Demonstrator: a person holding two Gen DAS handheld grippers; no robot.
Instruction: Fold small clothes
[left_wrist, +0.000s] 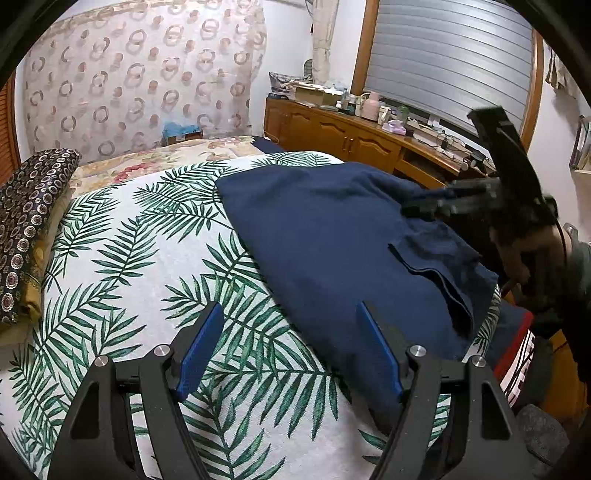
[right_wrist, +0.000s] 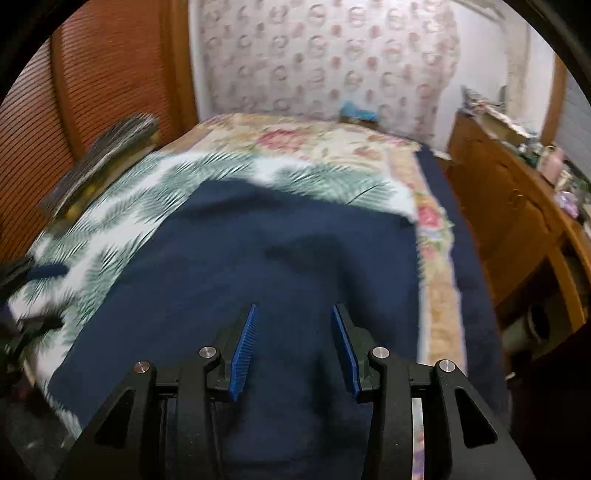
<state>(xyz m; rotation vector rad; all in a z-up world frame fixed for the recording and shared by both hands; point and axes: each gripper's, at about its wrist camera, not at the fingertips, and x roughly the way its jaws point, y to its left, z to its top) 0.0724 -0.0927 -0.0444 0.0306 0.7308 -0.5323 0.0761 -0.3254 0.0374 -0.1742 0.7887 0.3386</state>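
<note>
Palm-leaf bedspread (left_wrist: 155, 266) on the bed, dark patterned pillow (left_wrist: 29, 221) at its edge, wooden dresser (left_wrist: 332, 133) cluttered with bottles or jars, hard to tell.

A navy blue garment (left_wrist: 332, 236) lies spread, partly folded, on the palm-leaf bedspread (left_wrist: 140, 258).

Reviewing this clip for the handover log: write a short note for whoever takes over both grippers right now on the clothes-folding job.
Left gripper: open, holding nothing, hovering over the leaf-print bedspread at the near edge of the garment.
Right gripper: open, above the cloth, nothing pinched.
Navy blue cotton garment: lying on the bedspread, partly folded over, with a loose flap and wrinkles on the right side.
Done: at least one fold seems laid.
Left: probably smooth it, then make the remaining folds.
</note>
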